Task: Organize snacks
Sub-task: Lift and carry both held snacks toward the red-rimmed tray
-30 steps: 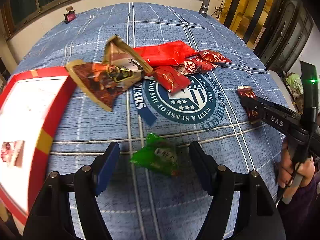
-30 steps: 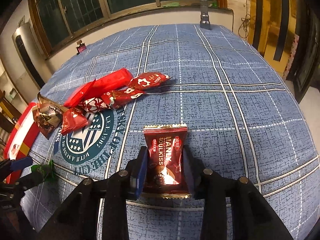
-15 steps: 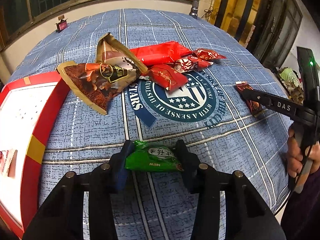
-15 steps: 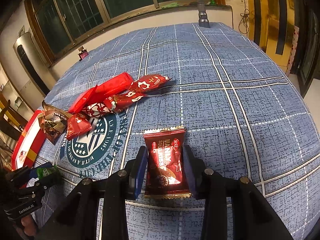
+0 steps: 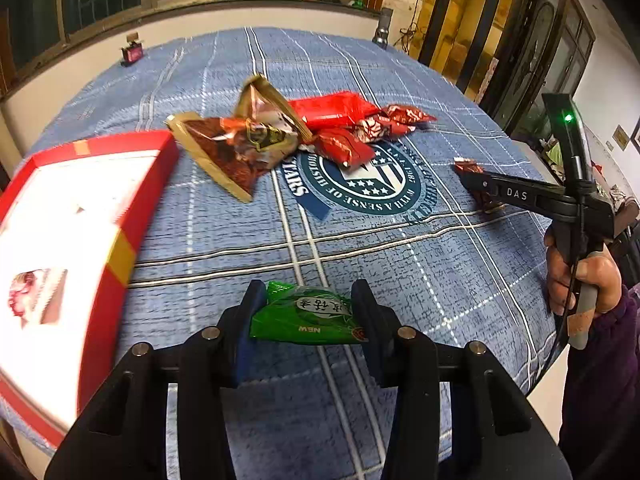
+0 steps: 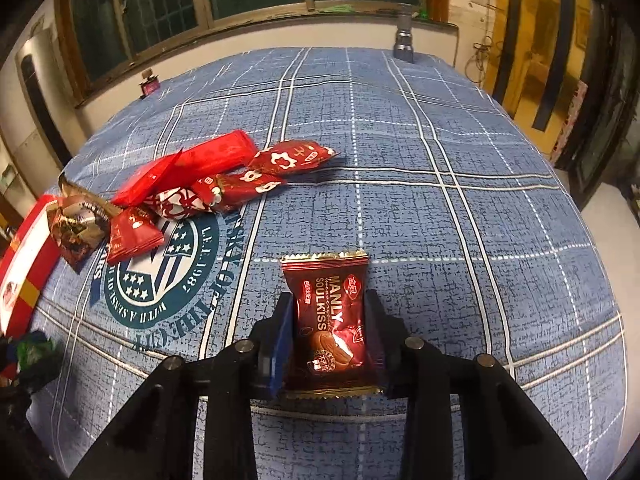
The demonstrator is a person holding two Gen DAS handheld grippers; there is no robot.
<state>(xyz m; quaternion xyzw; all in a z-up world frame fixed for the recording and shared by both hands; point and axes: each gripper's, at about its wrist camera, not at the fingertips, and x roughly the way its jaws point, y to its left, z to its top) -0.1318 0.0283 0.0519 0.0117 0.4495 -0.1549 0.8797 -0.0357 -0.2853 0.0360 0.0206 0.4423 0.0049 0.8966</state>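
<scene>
Both claws have a snack, so the picking-up step looks done. The left claw (image 5: 308,316) is closed on a green pack (image 5: 306,316), with its fingers squeezing both ends. The pack hangs in front of the claw, near the front edge of the counter (image 5: 400,264). The right claw (image 6: 329,320) is closed on a dark red pack (image 6: 330,320) of cookies. I cannot tell if that pack is lifted or touching the blue cloth (image 6: 440,200).

The next step, I think, is to carry the snacks to the red box (image 5: 132,240) on the left. The green pack is close to it — just a short move to the left, then open the claw over the white inside. The dark red pack is well apart from the box and must cross over the cloth. The claws should not bump each other on the way.

More snacks wait in a pile (image 5: 304,140) in the middle of the cloth: red packs and a crinkled brown bag (image 5: 240,148). They lie on top of each other, so I cannot count them well.

The box is cut off at the left edge and looks blurry. One small pack (image 5: 36,294) lies inside it — too fuzzy to read. In the right view, the left claw is only a dark blur in the corner.
</scene>
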